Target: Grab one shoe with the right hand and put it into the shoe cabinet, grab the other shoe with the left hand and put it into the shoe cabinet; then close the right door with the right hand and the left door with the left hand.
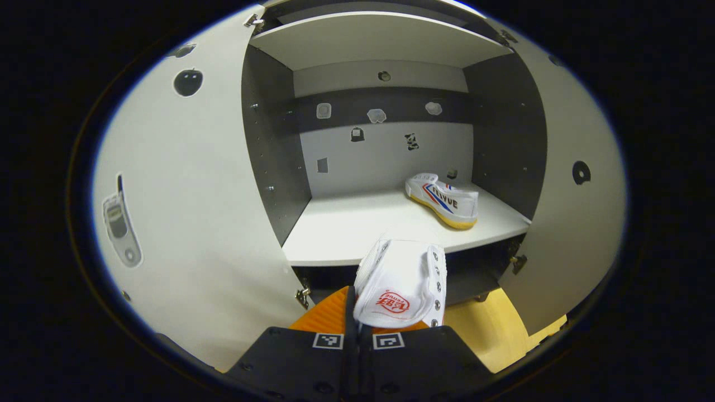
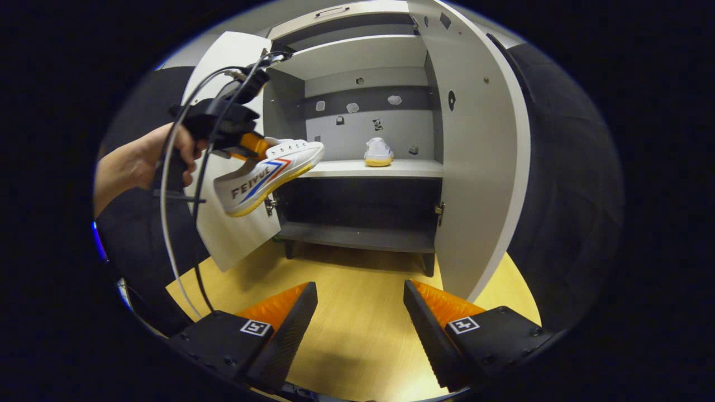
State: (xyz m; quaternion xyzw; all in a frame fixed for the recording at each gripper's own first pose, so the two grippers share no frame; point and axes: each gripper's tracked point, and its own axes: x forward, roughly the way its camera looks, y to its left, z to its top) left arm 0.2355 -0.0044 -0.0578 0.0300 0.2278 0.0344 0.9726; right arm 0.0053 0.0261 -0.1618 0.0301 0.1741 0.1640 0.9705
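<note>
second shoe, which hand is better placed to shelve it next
Left. The left gripper is shut on the second shoe just in front of the cabinet shelf; the right gripper hangs back with open, empty jaws.

Shoe (image 1: 400, 285) in clamped hand-held gripper (image 1: 357, 334)

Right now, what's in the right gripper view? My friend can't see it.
A hand carries a white shoe in the left gripper toward the open cabinet. Another shoe sits on its shelf. The right gripper is open above the floor.
</note>
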